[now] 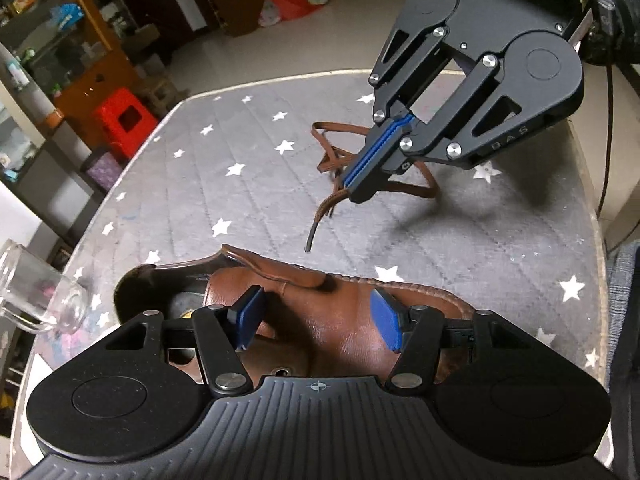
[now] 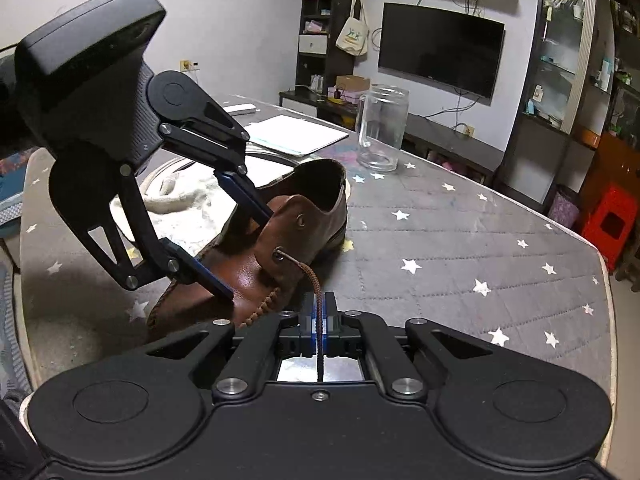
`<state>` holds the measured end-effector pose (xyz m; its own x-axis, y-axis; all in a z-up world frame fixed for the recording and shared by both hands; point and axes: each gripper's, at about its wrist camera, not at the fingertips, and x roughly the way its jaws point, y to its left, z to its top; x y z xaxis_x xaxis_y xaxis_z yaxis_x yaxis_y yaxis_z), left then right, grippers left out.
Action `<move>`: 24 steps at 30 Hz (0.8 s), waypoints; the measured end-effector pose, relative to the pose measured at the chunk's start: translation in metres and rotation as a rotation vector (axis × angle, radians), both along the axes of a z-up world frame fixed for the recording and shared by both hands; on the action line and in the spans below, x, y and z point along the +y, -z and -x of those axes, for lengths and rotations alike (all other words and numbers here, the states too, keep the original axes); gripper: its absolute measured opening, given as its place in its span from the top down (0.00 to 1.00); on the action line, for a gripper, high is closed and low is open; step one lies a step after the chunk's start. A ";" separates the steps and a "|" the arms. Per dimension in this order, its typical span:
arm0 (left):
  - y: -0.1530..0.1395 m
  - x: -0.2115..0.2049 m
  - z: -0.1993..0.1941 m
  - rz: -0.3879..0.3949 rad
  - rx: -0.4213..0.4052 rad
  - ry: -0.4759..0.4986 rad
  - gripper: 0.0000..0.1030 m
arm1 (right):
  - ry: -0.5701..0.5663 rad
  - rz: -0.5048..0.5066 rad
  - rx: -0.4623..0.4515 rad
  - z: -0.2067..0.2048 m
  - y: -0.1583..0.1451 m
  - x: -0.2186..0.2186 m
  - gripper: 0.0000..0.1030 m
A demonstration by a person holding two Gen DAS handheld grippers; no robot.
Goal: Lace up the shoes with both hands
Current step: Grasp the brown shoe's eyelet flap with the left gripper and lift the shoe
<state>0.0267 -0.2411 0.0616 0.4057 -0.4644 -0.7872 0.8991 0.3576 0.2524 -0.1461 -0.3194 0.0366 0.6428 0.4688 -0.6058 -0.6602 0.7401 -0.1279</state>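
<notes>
Grey quilted star-print table (image 2: 460, 240) carries a glossy brown leather shoe (image 2: 288, 248) with whipstitched seam, lying near the edge just under the left tongs (image 1: 316, 318), which straddle its vamp half-open, blue pads either side, whether pressing the leather I can't tell. Right tongs (image 2: 319, 312) are clamped on the brown braided lace (image 2: 310, 274), fed through one metal eyelet only; judging by that, lacing has barely started, upper eyelet empty. Beyond: clear cylindrical glass jar (image 2: 382, 132), white papers (image 2: 294, 134).
</notes>
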 end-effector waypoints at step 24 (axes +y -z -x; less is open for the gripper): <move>-0.002 0.003 -0.010 0.007 0.045 0.038 0.44 | -0.020 0.032 0.014 -0.006 0.005 0.013 0.98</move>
<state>0.0366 -0.2381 0.0636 0.3520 -0.4844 -0.8009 0.9224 0.3247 0.2090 -0.1406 -0.3060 0.0313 0.6247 0.4614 -0.6299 -0.6768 0.7223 -0.1421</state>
